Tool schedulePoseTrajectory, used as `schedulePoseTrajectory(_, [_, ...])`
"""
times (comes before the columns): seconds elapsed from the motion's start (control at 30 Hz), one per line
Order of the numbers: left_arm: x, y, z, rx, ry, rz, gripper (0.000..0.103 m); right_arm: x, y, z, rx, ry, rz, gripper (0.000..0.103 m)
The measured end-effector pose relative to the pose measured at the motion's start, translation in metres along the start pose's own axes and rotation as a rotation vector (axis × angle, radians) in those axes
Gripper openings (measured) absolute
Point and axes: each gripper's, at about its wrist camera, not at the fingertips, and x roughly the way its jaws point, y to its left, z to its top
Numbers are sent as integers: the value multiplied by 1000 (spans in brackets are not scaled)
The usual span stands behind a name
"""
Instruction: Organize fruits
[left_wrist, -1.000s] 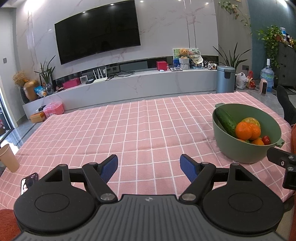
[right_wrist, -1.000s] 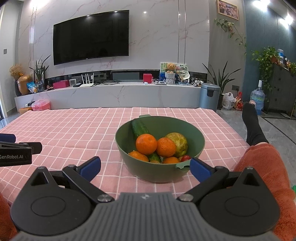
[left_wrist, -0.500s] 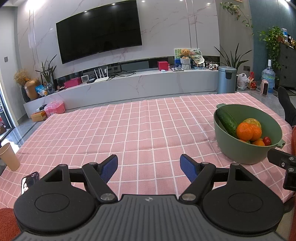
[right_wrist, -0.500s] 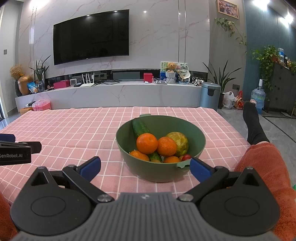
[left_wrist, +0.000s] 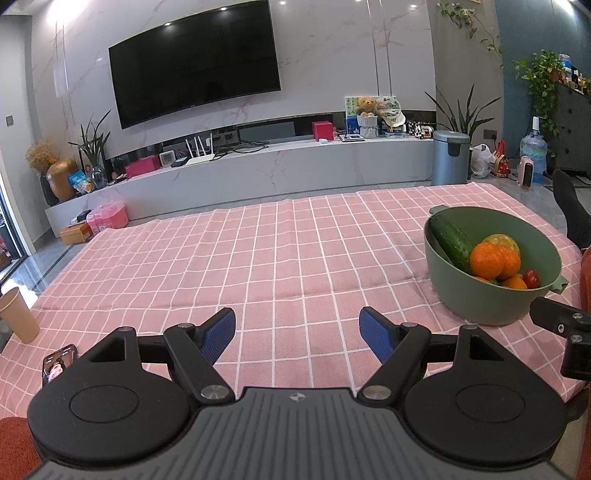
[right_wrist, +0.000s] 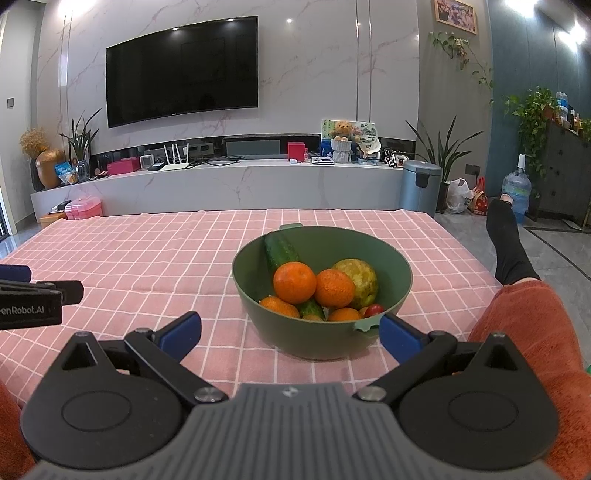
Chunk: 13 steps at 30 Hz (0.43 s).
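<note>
On the pink checked table (right_wrist: 147, 258), a green bowl (right_wrist: 397, 280) holds a cucumber (right_wrist: 280, 249), oranges (right_wrist: 294, 282), a yellow-green fruit (right_wrist: 360, 277) and a cherry tomato (right_wrist: 373, 309). Right claw (right_wrist: 290, 330) gapes wide, empty, bowl at 12 o'clock. Left claw (left_wrist: 297, 334) spread, empty, bowl at 2 o'clock.

Green bowl (right_wrist: 391, 284) on pink cloth, heaped with oranges (right_wrist: 294, 282), cucumber (right_wrist: 280, 251).

The pink checked cloth (left_wrist: 295, 258) is viewed low and forward from both wrist cameras toward the television wall (right_wrist: 181, 70), the green bowl (right_wrist: 321, 339) being seen close and centred from the right, farther right from the left.
</note>
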Motion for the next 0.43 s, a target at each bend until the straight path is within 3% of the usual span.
schedulePoseTrajectory(0.43, [-4,-2,1,5,-14,-29,90,1,-4,0,9,14,5,98])
